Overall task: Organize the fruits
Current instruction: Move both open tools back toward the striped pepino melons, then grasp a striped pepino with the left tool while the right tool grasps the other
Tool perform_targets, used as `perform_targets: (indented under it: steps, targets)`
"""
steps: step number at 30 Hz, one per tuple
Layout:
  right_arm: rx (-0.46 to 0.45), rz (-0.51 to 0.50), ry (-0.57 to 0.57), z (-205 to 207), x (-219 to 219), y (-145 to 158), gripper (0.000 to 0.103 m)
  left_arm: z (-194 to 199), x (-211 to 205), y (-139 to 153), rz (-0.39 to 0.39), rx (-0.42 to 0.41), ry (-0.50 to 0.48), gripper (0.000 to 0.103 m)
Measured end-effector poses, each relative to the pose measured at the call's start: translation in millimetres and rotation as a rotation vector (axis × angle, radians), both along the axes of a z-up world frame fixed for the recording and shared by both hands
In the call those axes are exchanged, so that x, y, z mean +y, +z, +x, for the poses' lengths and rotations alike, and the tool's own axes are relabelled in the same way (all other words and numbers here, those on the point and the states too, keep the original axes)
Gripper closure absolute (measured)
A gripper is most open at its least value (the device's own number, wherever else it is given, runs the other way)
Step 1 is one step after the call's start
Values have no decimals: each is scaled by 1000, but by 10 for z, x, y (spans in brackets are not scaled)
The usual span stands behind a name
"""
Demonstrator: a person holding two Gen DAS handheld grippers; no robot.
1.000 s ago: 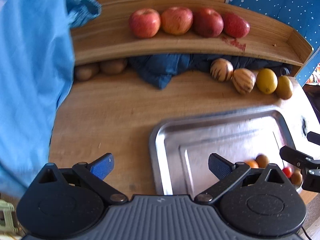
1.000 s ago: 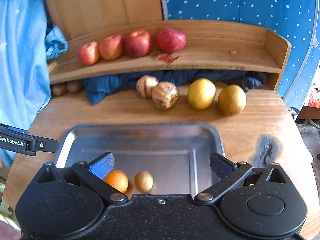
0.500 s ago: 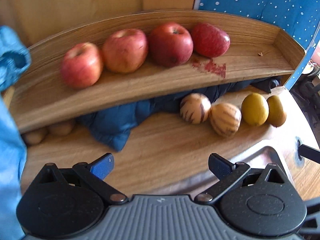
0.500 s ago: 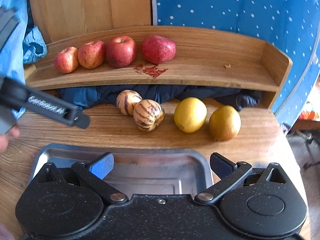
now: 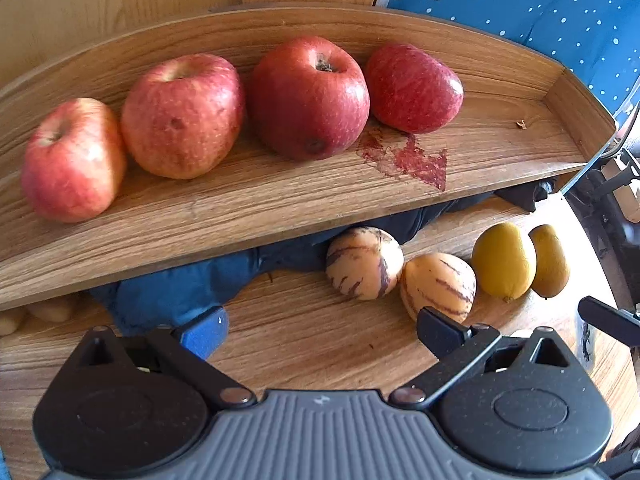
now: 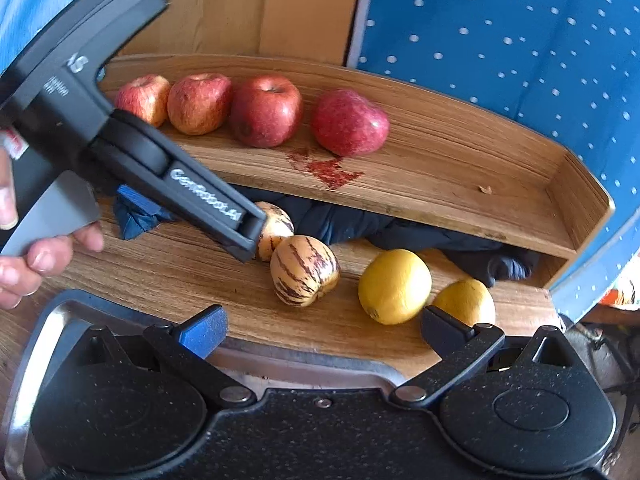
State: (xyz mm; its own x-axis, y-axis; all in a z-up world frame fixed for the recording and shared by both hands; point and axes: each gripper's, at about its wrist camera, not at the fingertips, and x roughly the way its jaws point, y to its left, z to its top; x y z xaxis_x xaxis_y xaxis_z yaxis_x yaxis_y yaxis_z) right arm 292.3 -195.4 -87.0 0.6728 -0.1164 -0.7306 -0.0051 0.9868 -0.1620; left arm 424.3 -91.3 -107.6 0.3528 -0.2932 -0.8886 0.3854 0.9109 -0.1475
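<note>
- Fruits are the business here: four apples [image 5: 308,98] in a row on the wooden shelf [image 5: 280,200], two striped melons [image 5: 364,264] and two lemons [image 5: 504,260] below on the bench [image 5: 320,344].
- The left tool [image 5: 320,326] is spread wide and holds nothing; from its own camera the nearer striped melon sits at about one o'clock, just past its right finger.
- My guess is that melon is next. The tool should be centred first, so both fingers straddle the melon's widest part, and closed gently; it is round and may roll into its neighbour, which it touches.
- The right tool [image 6: 322,324] is likewise open and empty, hovering over the rim of the steel tray [image 6: 52,320], with a lemon at one o'clock.
- A hand [image 6: 24,264] grips the left tool's handle at nine o'clock in the right view.
- A red stain [image 5: 404,156] marks the shelf; blue cloth [image 5: 172,292] is bunched beneath it.
- Behind: wood panelling, and a blue dotted fabric [image 6: 500,40] to the right.
</note>
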Motion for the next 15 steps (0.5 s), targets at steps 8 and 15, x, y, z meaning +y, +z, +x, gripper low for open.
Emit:
perform_targets:
  steps: [8,15]
  targets:
    - [24,-58,56,159,124,-91,1,121,-43,-84,-61,44,-11,1]
    - [42,-110,99,324,156,-157,2,213,-95,-151,-107,73,2,1]
